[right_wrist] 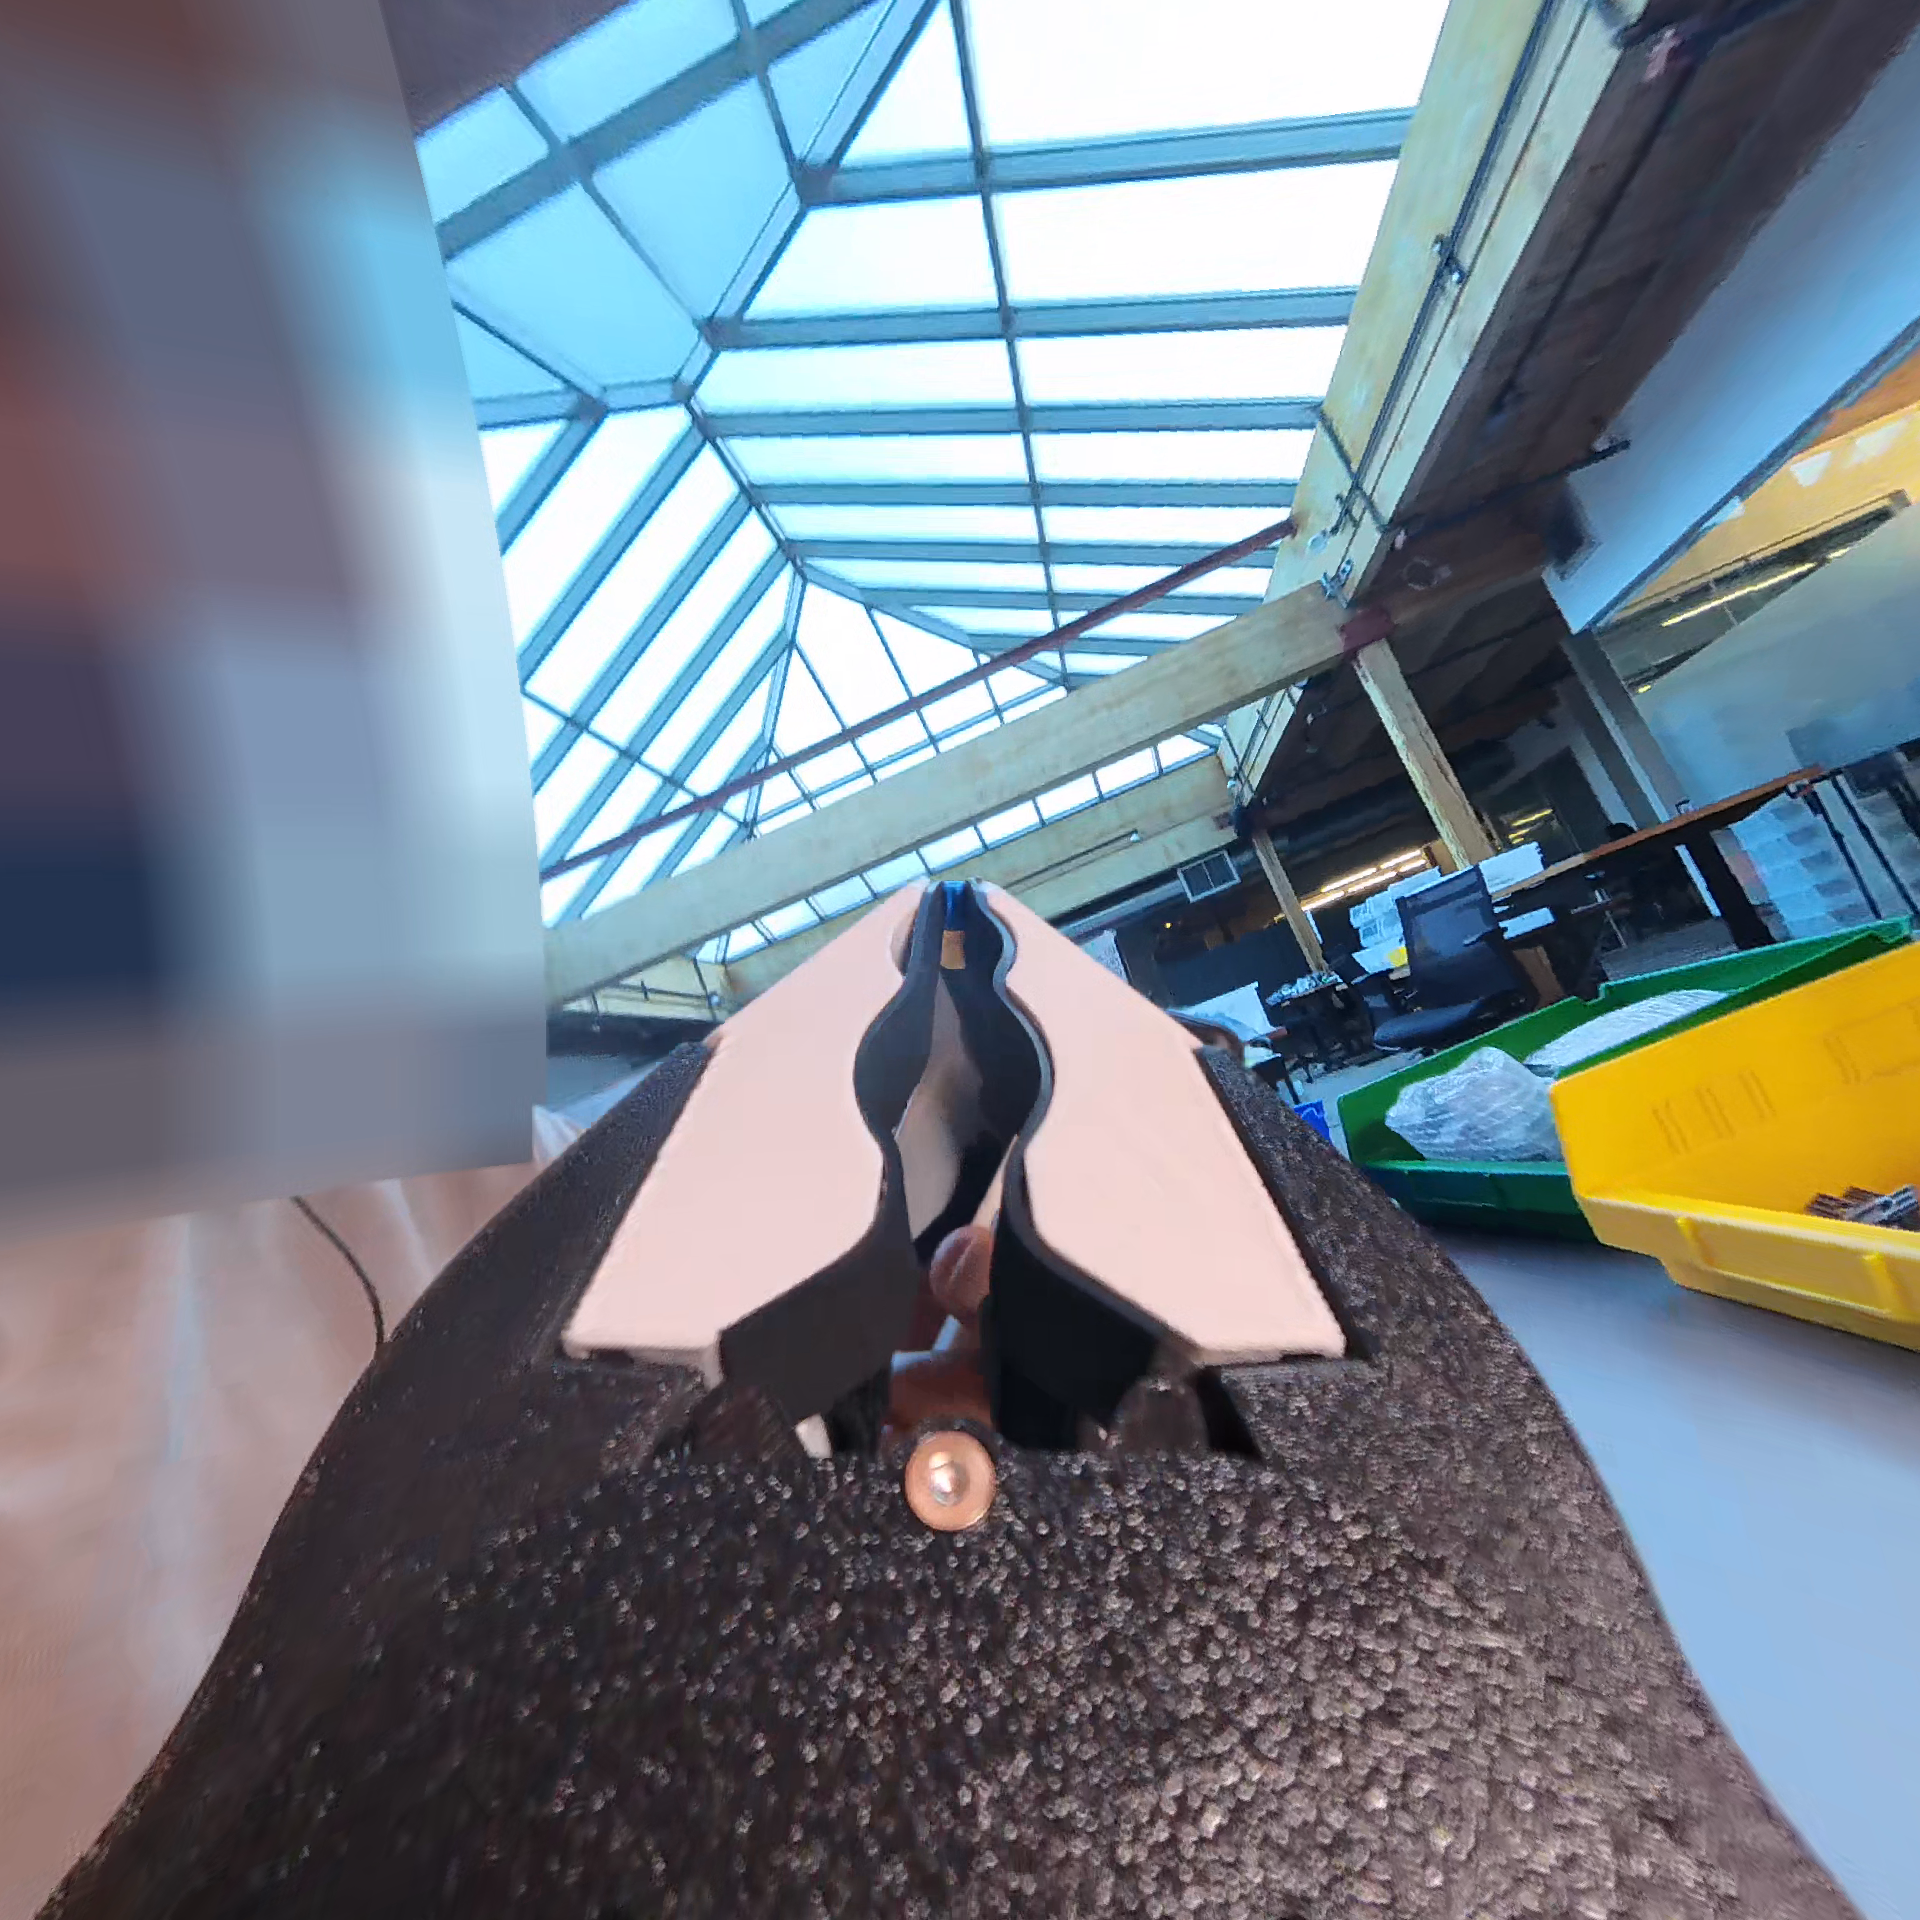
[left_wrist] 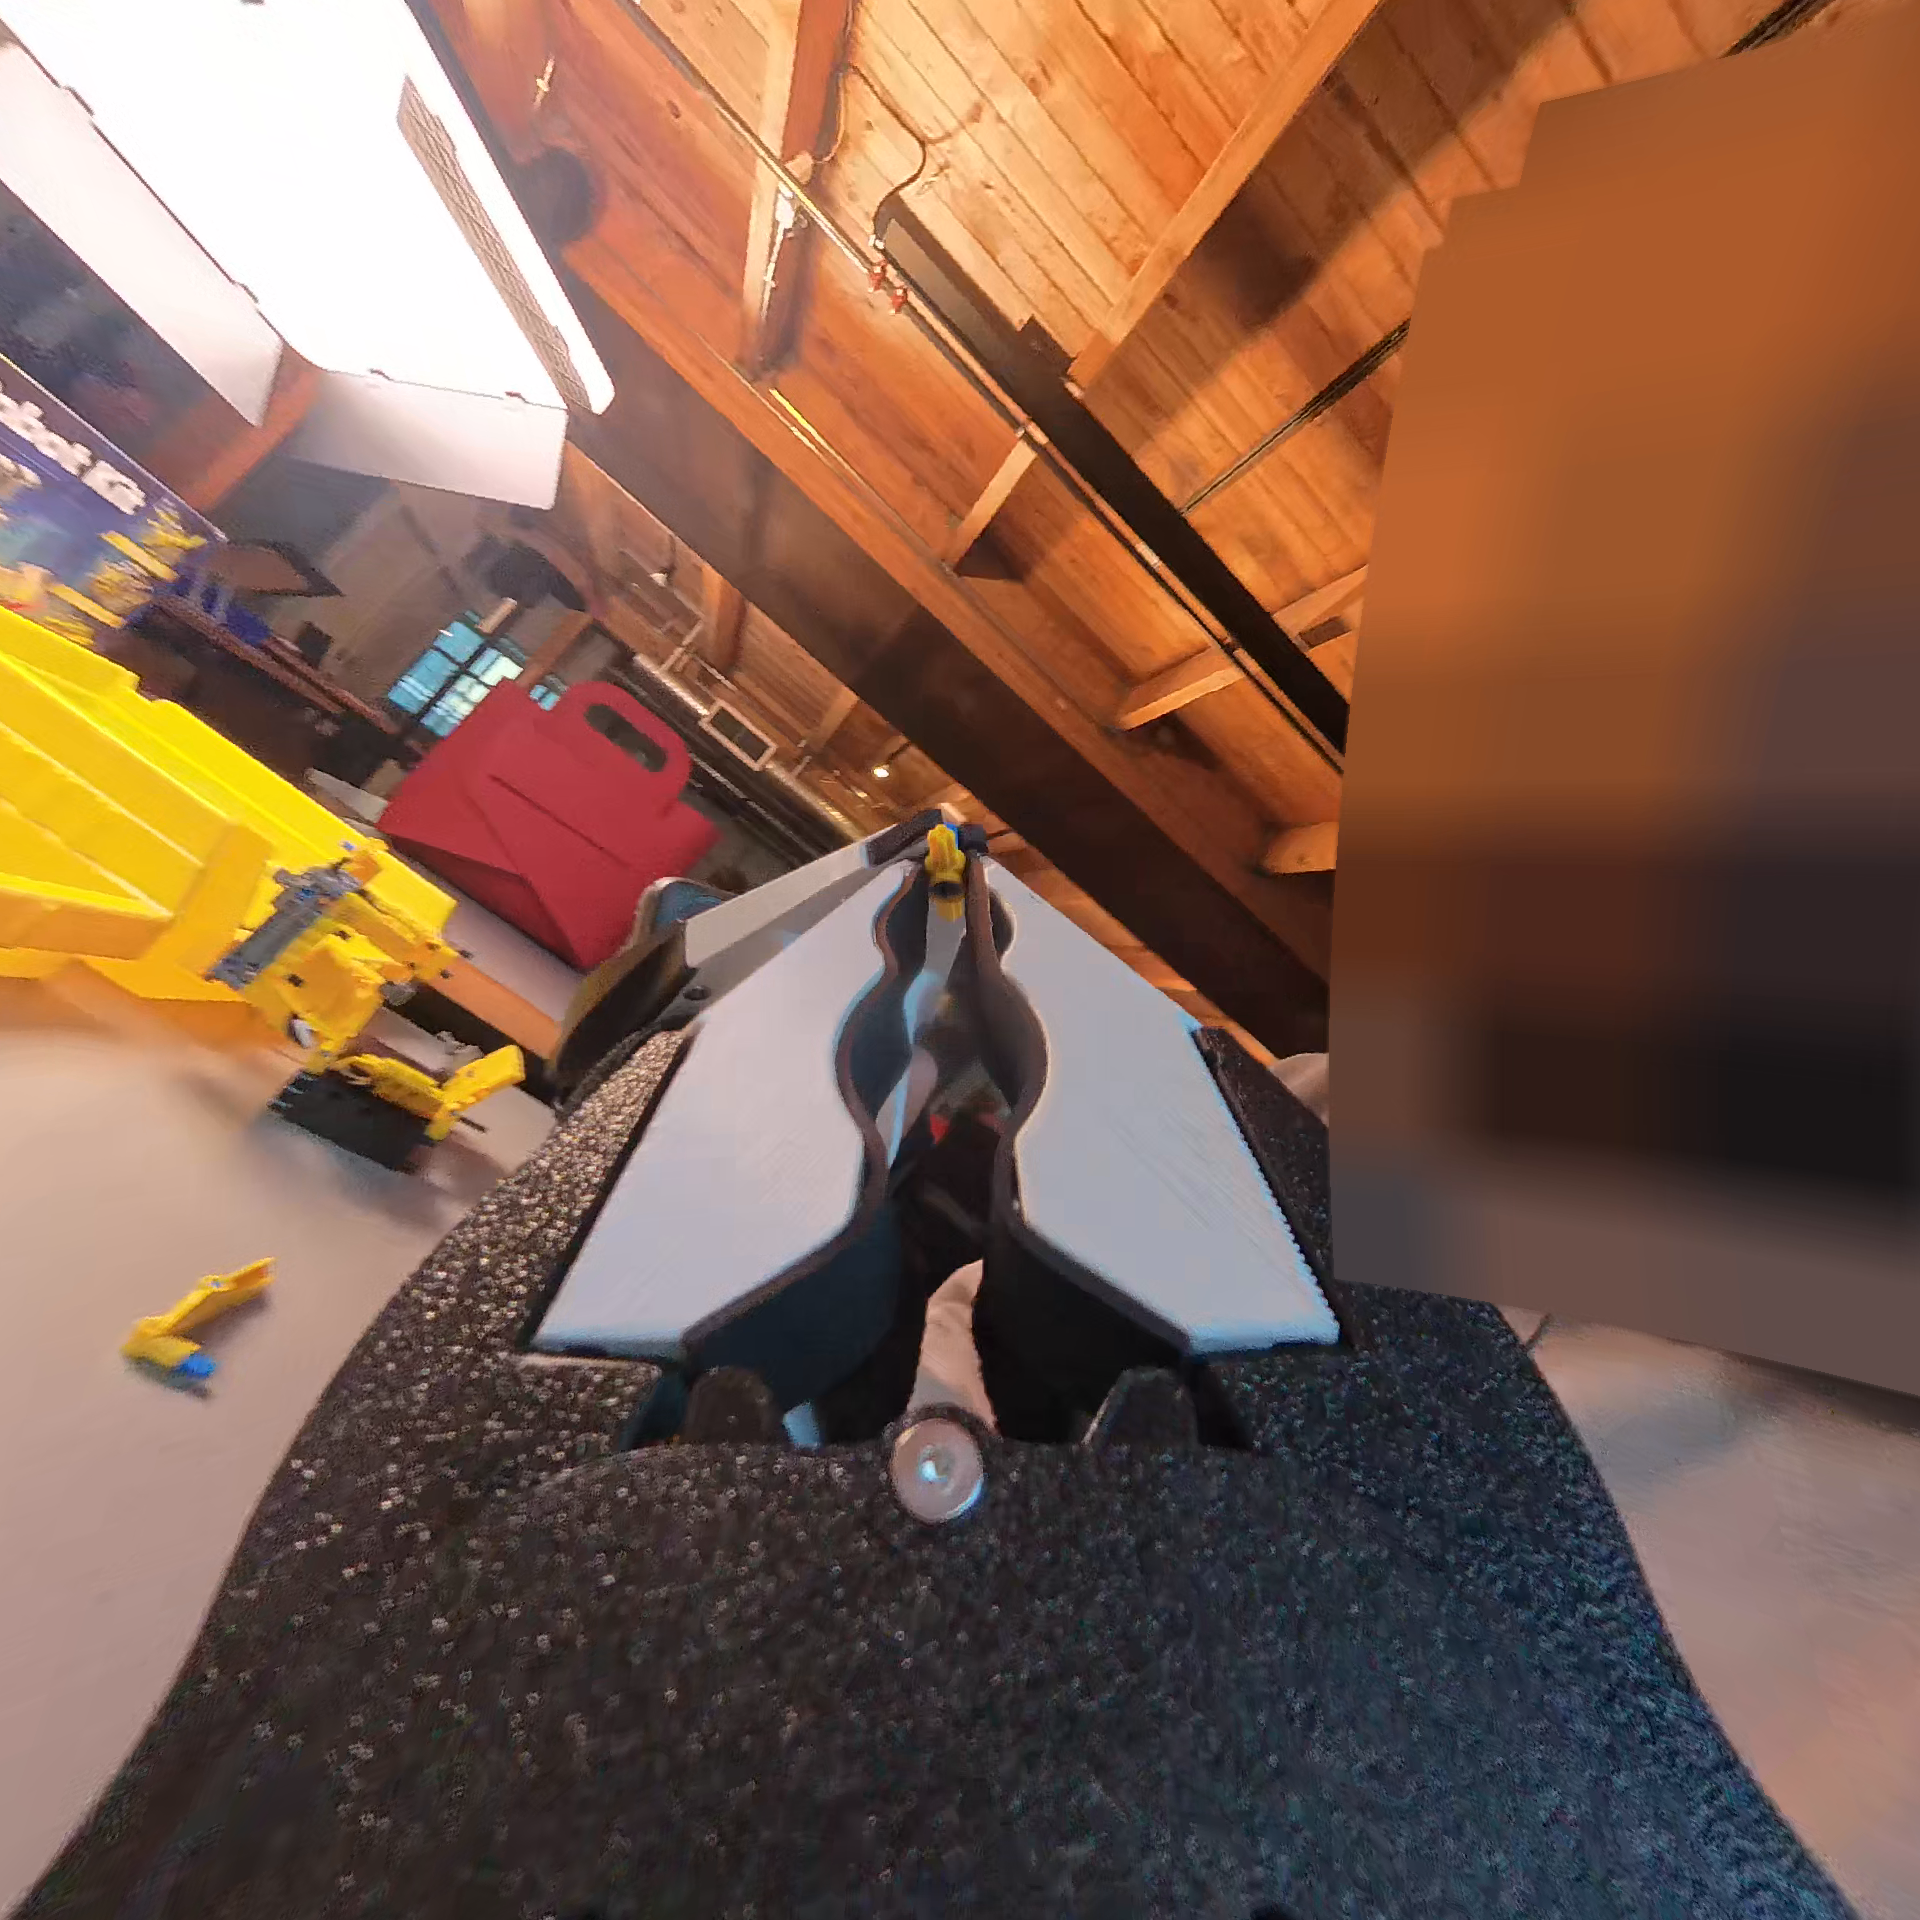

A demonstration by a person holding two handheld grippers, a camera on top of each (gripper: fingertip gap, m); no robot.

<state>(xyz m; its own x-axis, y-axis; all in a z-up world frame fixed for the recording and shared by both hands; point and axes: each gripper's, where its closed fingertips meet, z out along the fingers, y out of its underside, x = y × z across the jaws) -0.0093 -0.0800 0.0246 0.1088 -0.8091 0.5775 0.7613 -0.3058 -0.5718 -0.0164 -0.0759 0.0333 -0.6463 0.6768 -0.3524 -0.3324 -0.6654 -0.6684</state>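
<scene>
My left gripper [left_wrist: 948, 868], with white fingers, is raised off the table and tilted up toward the wooden ceiling. It is shut on a small yellow toy-brick pin [left_wrist: 943, 860] at its tips. The other gripper's white finger and black tip [left_wrist: 790, 904] come in from the left and meet the same pin. My right gripper [right_wrist: 951, 914], with pale pink fingers, points up at a skylight and is shut on a small blue piece [right_wrist: 948, 906] at its tips. A part-built yellow brick model [left_wrist: 332, 966] stands on the grey table [left_wrist: 156, 1507] to the left.
A loose yellow and blue brick piece [left_wrist: 192, 1325] lies on the table near the left gripper. Yellow trays [left_wrist: 94, 810] and a red handled box [left_wrist: 551, 821] stand behind the model. A yellow bin [right_wrist: 1766, 1164] and a green bin [right_wrist: 1475, 1174] sit right of the right gripper. Left and right tips are no more than a few centimetres apart.
</scene>
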